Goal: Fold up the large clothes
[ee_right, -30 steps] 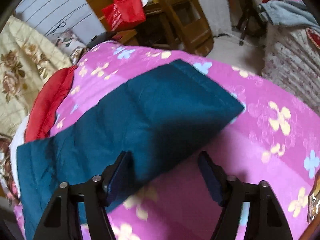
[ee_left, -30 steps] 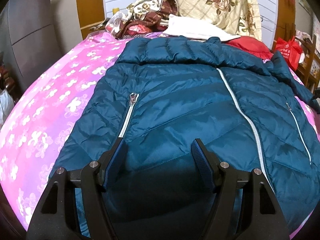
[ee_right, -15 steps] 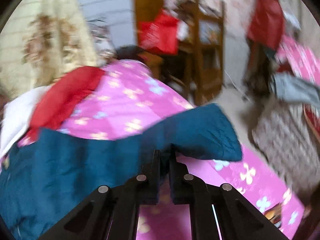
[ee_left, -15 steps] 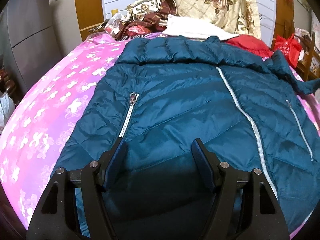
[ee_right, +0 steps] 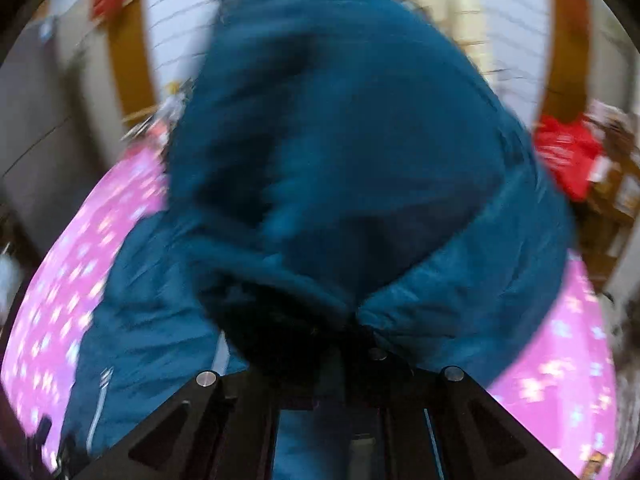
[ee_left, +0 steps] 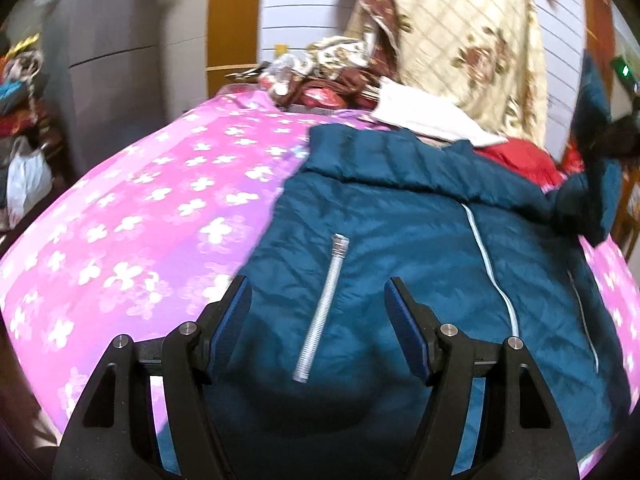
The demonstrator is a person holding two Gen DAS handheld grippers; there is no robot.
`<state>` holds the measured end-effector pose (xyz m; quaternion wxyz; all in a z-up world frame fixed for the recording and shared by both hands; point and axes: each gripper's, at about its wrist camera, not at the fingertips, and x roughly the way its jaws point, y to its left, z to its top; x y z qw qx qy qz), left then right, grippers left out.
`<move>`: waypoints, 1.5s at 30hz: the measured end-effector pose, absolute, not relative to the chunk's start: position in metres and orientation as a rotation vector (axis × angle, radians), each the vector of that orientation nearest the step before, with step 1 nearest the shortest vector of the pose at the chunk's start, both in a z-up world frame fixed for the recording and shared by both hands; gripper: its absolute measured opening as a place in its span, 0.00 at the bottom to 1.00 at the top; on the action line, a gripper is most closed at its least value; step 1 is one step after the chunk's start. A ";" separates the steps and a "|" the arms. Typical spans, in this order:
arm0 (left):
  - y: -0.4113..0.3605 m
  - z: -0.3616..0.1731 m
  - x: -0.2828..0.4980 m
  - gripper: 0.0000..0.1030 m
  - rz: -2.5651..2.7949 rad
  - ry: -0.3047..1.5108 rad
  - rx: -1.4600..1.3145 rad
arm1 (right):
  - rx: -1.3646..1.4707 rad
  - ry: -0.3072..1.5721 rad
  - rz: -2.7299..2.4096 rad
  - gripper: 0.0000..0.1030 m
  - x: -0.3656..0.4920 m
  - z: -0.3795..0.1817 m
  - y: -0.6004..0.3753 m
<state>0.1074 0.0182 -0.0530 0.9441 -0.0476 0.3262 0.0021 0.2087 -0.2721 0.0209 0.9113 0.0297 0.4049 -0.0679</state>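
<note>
A dark teal puffer jacket [ee_left: 400, 248] lies face up on the pink flowered bed [ee_left: 140, 208], zipped, with a pocket zipper [ee_left: 324, 308] near me. My left gripper [ee_left: 318, 320] is open and empty, low over the jacket's left side. My right gripper [ee_right: 356, 320] is shut on the jacket's right sleeve [ee_right: 352, 140] and holds it lifted high; the sleeve fills the blurred right wrist view. The raised sleeve also shows in the left wrist view [ee_left: 596, 128] at the far right.
Piled bedding and a floral quilt [ee_left: 460, 40] lie at the bed's head, with a white cloth [ee_left: 424, 116] and a red cloth [ee_left: 520, 156]. A red bag [ee_right: 568, 156] hangs on wooden furniture to the right. A grey wardrobe [ee_left: 112, 60] stands at the left.
My right gripper closed on the sleeve end and lifted it up and over toward the jacket body. My left gripper shifted left over the pocket zipper, still open.
</note>
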 end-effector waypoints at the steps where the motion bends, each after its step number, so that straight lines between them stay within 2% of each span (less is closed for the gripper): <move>1: 0.022 -0.053 0.108 0.67 0.011 0.666 -0.108 | 0.061 0.866 -0.109 0.06 0.217 0.007 -0.254; 7: 0.047 -0.049 0.110 0.67 0.045 0.666 -0.162 | 0.067 1.050 -0.025 0.07 0.247 -0.062 -0.200; 13: 0.051 -0.047 0.111 0.67 0.017 0.675 -0.189 | 0.014 1.062 -0.005 0.15 0.229 -0.069 -0.178; 17: 0.044 -0.043 0.109 0.67 -0.020 0.659 -0.178 | 0.081 0.960 0.015 0.39 0.190 -0.047 -0.188; 18: 0.042 -0.042 0.109 0.67 -0.034 0.662 -0.175 | 0.092 0.930 0.018 0.42 0.181 -0.045 -0.190; 23: 0.033 -0.032 0.112 0.67 -0.140 0.708 -0.231 | 0.113 0.893 -0.012 0.42 0.127 -0.037 -0.232; 28: 0.010 -0.031 0.152 0.67 -0.227 0.827 -0.267 | 0.293 0.839 -0.060 0.42 0.080 -0.041 -0.299; 36: -0.046 -0.064 0.251 0.67 -0.493 1.034 -0.418 | 0.372 0.802 -0.038 0.43 0.038 -0.058 -0.336; 41: -0.082 -0.081 0.276 0.67 -0.472 1.093 -0.393 | 0.459 0.817 -0.019 0.43 0.032 -0.068 -0.356; 42: -0.091 -0.082 0.277 0.60 -0.461 1.102 -0.360 | 0.476 0.818 -0.023 0.43 0.032 -0.070 -0.361; 43: -0.103 -0.081 0.278 0.45 -0.458 1.118 -0.294 | 0.488 0.818 -0.030 0.43 0.032 -0.071 -0.365; 44: -0.116 -0.082 0.280 0.12 -0.450 1.157 -0.212 | 0.494 0.817 -0.037 0.43 0.033 -0.072 -0.367; 45: -0.124 -0.081 0.281 0.10 -0.447 1.179 -0.164 | 0.502 0.816 -0.049 0.43 0.033 -0.073 -0.370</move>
